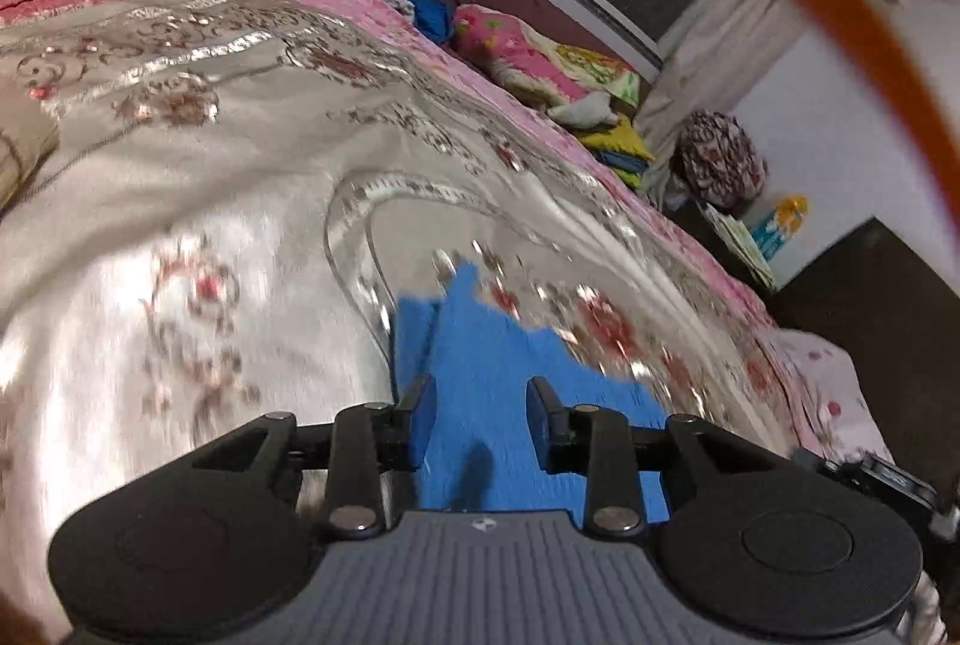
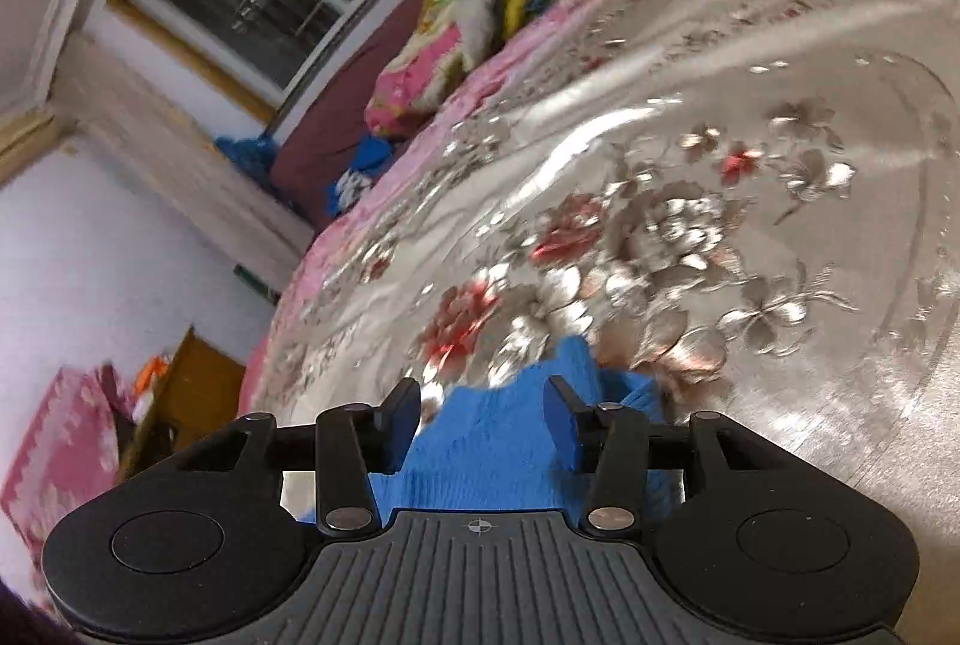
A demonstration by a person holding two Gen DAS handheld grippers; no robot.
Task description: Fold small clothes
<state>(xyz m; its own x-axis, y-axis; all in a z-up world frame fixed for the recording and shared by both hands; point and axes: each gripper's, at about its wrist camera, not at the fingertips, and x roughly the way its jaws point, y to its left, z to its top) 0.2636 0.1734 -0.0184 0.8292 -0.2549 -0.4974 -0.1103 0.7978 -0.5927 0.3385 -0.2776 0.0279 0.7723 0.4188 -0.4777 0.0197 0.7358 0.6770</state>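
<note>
L gripper (image 1: 481,420) jaws apart, unclamped | R gripper (image 2: 483,426) spread, unclamped | small blue knit cloth (image 1: 480,345) lay lower-centre on shiny floral satin bedspread (image 1: 240,201), under/between both claws, ran ahead up-frame.

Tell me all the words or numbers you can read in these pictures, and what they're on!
No words or numbers can be read.
The left gripper has a tiny white mark on its grey body: a symbol, no letters.
The right gripper has a small crosshair sign on its body, no letters.
The yellow and blue package beside the bed has print, too blurred to read.
</note>
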